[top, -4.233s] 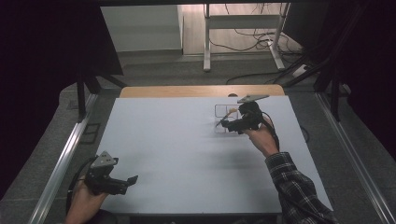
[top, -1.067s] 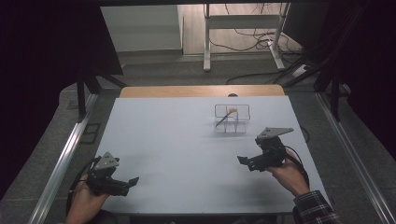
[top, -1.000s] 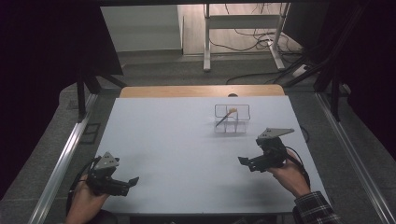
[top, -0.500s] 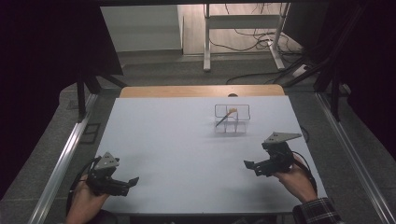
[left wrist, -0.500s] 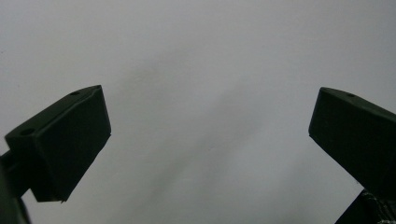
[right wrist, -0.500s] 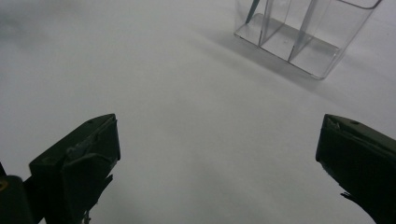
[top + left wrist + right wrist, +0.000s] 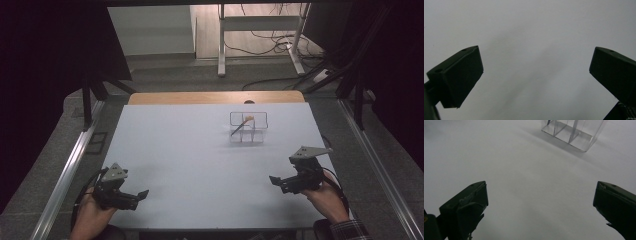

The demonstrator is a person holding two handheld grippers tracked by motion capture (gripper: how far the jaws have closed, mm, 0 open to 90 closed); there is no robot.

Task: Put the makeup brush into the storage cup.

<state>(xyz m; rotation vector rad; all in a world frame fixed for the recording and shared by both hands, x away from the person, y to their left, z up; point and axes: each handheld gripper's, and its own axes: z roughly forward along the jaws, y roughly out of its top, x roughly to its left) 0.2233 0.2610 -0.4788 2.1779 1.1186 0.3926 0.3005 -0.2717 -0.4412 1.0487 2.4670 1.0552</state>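
Your right gripper [image 7: 278, 180] sits low near the table's [image 7: 190, 150] right front edge, jaws spread wide and holding nothing; in its own view only bare white surface lies between them, with the organizer's corner up ahead. Your left gripper [image 7: 140, 196] rests at the left front corner, also wide and empty. Farther out, well apart from both, the clear organizer [image 7: 248, 126] stands toward the back of the table, right of centre. A brush [image 7: 241, 125] leans inside one of its rear compartments, pale tip up. Judging by this, the placing looks done: the brush is stowed, nothing else waits on the table.
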